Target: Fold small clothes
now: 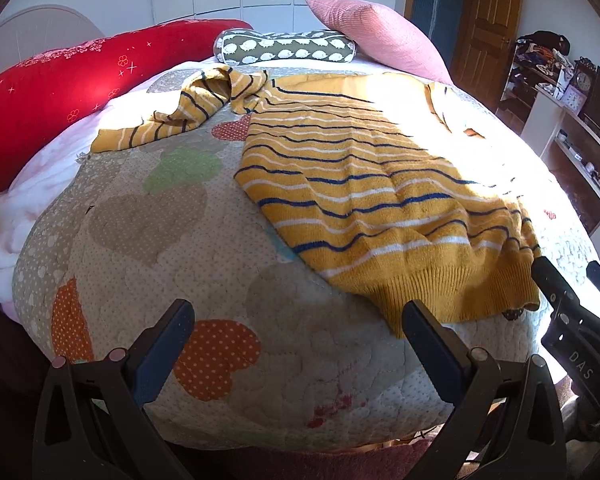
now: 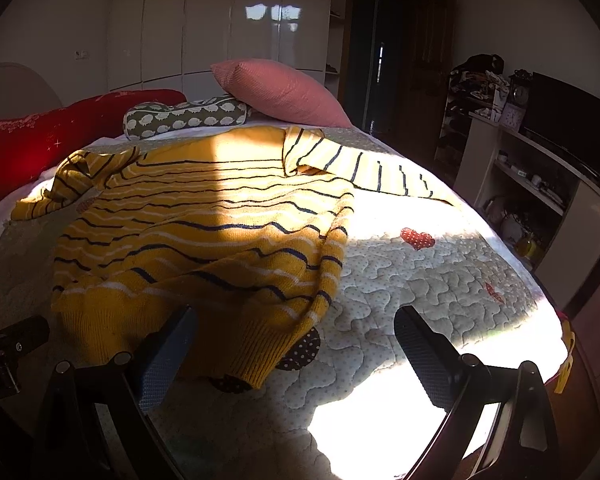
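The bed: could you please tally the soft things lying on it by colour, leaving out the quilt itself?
Yellow striped: 1, the sweater
Red: 1, the bolster
Green with white animals: 1, the small pillow
Pink: 1, the cushion
Total: 4

Striped sweater spread on the bed

The mustard-yellow knit sweater [image 1: 364, 184] (navy and white stripes) lies flat but rumpled, ribbed hem nearest, both sleeves flung outward, one crumpled.
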{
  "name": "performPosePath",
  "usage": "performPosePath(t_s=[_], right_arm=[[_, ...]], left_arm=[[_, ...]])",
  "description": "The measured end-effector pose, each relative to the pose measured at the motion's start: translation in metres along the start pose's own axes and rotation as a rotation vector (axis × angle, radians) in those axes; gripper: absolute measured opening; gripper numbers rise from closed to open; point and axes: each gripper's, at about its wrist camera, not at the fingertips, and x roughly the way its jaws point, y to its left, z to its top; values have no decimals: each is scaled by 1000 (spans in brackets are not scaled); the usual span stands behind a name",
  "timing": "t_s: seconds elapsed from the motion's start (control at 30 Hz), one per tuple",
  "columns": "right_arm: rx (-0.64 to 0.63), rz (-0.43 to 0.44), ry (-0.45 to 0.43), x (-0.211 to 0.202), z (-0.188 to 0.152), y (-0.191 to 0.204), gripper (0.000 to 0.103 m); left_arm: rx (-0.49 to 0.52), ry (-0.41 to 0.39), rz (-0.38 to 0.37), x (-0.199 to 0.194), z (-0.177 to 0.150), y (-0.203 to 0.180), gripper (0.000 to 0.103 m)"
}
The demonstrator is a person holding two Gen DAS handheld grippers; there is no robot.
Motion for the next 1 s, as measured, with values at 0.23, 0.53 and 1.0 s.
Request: performPosePath(t_s=[0.23,0.53,1.0], right_arm=[[7,-9,34,7,-5,-2,100],[6,-23,85,17,-11,-2,100],[-4,-21,100,19,-13,-1,100]], left_arm=[[62,38,-25,8,-10,-19,103],[64,91,-38,16,-14,-19,103],[39,129,-43,22,-16,-11,103]])
